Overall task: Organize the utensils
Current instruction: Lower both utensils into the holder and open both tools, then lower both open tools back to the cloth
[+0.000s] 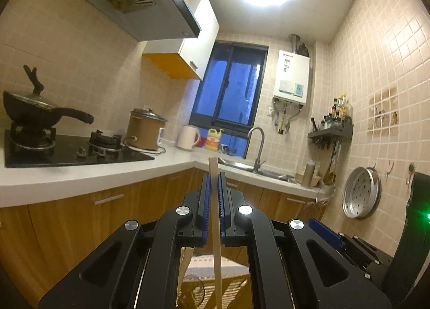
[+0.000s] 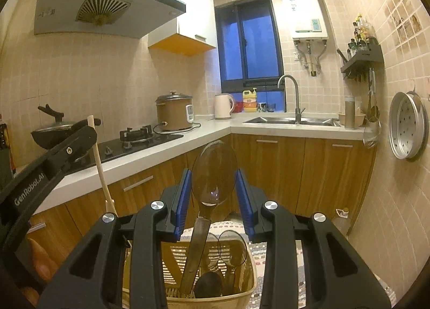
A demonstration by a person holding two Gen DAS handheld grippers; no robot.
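My left gripper (image 1: 214, 176) is shut on the handle of a light wooden spatula (image 1: 215, 217), which stands upright between the blue pads. It also shows in the right wrist view (image 2: 99, 164), held by the left gripper's black arm (image 2: 48, 164). My right gripper (image 2: 213, 174) stands around the bowl of a large dark metal spoon (image 2: 214, 172); both blue pads touch its edges. The spoon's handle (image 2: 194, 252) runs down into a beige slotted basket (image 2: 242, 297) that holds several other dark utensils.
A white L-shaped counter (image 2: 166, 150) carries a gas hob with a black pan (image 1: 35, 111), a brown rice cooker (image 2: 174, 112), a white kettle (image 2: 223, 106) and a steel sink (image 2: 290, 121). A round steamer tray (image 2: 407, 129) hangs on the right wall.
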